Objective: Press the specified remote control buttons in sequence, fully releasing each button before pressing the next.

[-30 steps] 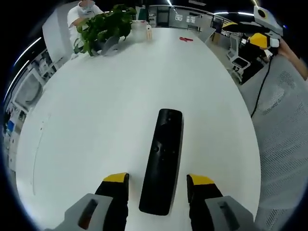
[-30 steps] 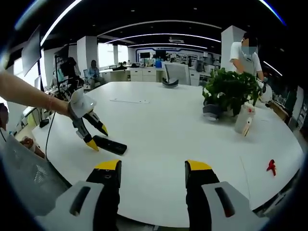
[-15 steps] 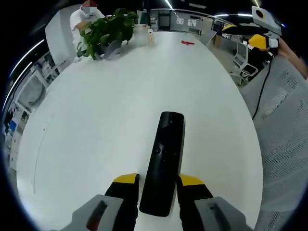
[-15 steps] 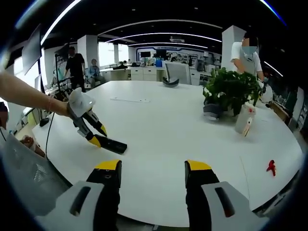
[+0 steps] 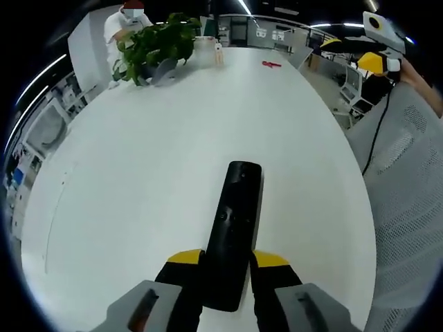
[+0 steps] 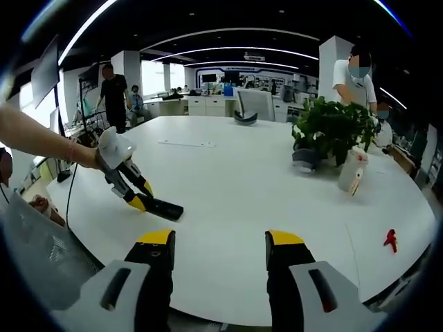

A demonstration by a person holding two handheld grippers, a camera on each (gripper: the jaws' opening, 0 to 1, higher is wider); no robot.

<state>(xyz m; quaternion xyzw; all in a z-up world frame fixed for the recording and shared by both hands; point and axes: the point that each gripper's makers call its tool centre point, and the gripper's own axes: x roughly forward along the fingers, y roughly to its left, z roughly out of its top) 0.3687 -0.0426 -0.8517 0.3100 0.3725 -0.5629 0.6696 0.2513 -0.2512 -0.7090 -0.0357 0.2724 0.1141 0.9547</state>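
Note:
A long black remote control [image 5: 232, 228] lies on the white table [image 5: 152, 159], its near end between my left gripper's [image 5: 228, 261] yellow-tipped jaws, which are shut on it. In the right gripper view the same remote [image 6: 160, 207] rests near the table's left edge with the left gripper [image 6: 139, 201] clamped on its end, held by a person's arm. My right gripper [image 6: 216, 240] hovers above the near table edge, open, with nothing between its jaws. The right gripper [image 5: 378, 50] shows far off at the upper right of the left gripper view.
A potted plant [image 6: 331, 131] and a white bottle [image 6: 352, 173] stand at the table's right side, a small red object [image 6: 390, 240] lies near the right edge. A white mesh chair [image 5: 405, 207] stands close beside the table. People stand around the office.
My left gripper's jaws have closed from wide apart onto the remote's near end. The right gripper has stayed still and open.

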